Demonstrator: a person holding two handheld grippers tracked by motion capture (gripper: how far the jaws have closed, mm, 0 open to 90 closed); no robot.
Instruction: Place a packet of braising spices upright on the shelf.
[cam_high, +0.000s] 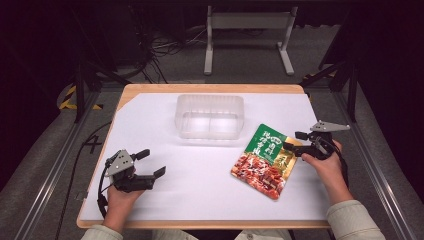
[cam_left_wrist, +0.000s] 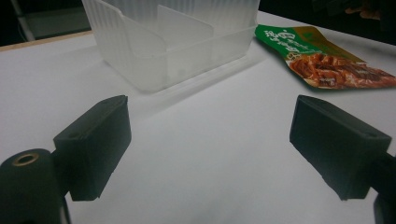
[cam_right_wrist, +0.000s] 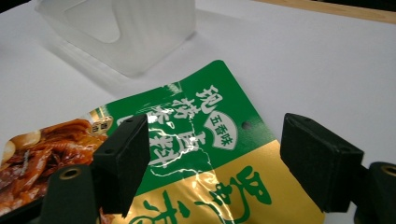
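A flat food pouch (cam_high: 265, 161), green and gold at the top with a red food picture below, lies on the white sheet at the right. My right gripper (cam_high: 295, 141) hovers open over the pouch's upper right edge. In the right gripper view its jaws stand wide apart over the green and gold print of the pouch (cam_right_wrist: 205, 140). My left gripper (cam_high: 151, 162) is open at the front left, low over bare sheet with nothing between its jaws. A translucent plastic container (cam_high: 210, 116) stands at the back centre. The left gripper view shows the container (cam_left_wrist: 173, 42) ahead and the pouch (cam_left_wrist: 327, 60) farther right.
The white sheet (cam_high: 200, 190) covers most of the wooden table, whose edge (cam_high: 210, 88) shows at the back. Beyond the table, a grey metal stand (cam_high: 248, 37) and cables lie on the floor. Dark tripod legs stand at both sides.
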